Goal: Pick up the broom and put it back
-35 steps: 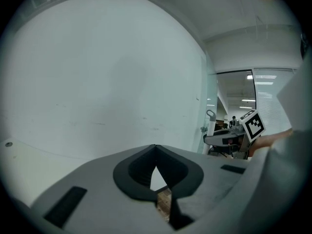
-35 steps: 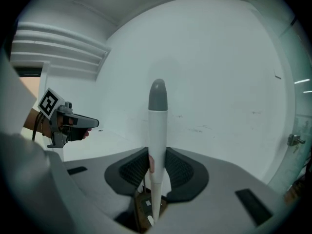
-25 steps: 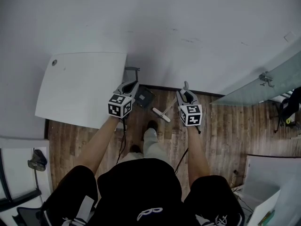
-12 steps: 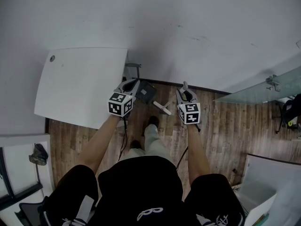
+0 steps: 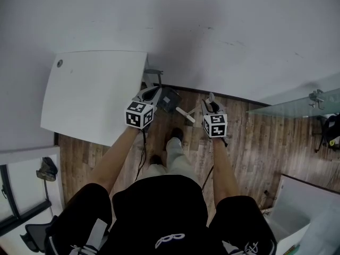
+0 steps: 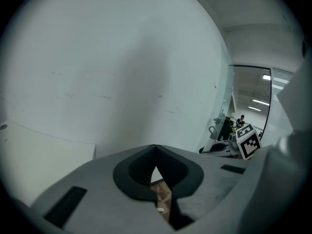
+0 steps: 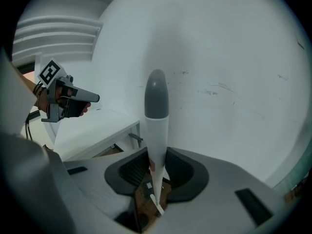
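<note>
The broom has a white handle (image 7: 156, 135) with a grey cap (image 7: 156, 97), and its white head (image 5: 185, 115) hangs just above the wooden floor. My right gripper (image 7: 157, 156) is shut on the handle, which stands upright between the pads. In the head view the right gripper (image 5: 211, 101) is to the right of the broom head. My left gripper (image 6: 155, 148) is shut with nothing in it. It hangs at the table's corner (image 5: 154, 95), above a dark dustpan (image 5: 169, 101). Each gripper shows in the other's view: the left gripper (image 7: 63, 101) and the right gripper's cube (image 6: 248, 141).
A white table (image 5: 90, 94) stands at the left against the white wall (image 5: 212, 31), with a metal leg (image 5: 152, 74) by the dustpan. A glass partition (image 5: 297, 102) runs off to the right. The person's legs and shoes (image 5: 172, 137) are on the floor between the grippers.
Both grippers have sunk lower and come nearer the wall. The broom head has moved with the right gripper, closer to the dark dustpan.
</note>
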`<control>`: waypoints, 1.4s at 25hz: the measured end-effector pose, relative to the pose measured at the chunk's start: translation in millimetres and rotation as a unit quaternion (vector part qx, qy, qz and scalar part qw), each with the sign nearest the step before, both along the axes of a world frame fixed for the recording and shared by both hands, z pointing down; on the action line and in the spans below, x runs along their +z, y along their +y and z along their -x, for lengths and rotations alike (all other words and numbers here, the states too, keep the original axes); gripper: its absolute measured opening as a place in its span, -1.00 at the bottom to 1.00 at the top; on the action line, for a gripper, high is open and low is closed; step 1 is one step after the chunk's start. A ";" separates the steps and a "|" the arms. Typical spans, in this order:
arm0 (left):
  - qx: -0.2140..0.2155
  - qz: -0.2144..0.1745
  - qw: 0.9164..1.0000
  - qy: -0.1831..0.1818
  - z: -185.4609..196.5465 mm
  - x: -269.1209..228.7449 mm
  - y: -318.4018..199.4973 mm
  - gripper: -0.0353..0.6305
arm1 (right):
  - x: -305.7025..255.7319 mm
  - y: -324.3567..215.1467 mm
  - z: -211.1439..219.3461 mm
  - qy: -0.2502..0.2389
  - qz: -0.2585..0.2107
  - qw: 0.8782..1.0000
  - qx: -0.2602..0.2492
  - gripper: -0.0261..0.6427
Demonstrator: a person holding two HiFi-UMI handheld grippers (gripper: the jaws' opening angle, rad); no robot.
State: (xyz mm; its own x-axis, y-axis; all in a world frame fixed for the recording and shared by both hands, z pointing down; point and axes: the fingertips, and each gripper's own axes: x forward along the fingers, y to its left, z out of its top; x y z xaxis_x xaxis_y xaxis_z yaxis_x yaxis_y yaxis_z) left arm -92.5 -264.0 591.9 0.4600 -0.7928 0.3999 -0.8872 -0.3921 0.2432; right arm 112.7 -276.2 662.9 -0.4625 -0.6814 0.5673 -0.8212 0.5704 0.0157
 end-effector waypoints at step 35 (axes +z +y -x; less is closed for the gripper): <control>-0.036 0.039 0.999 0.007 -4.2 48.8 -126.1 -0.84 | 89.7 -142.5 41.0 0.006 0.077 0.996 -0.054 -0.58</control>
State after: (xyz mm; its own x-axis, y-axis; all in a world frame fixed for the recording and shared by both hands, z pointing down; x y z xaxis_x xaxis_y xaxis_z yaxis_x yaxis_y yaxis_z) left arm -88.3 -390.1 640.7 0.4080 -0.7906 0.4567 -0.9091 -0.3060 0.2826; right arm 71.6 -418.7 752.6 -0.5214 -0.5325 0.6668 -0.7550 0.6520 -0.0697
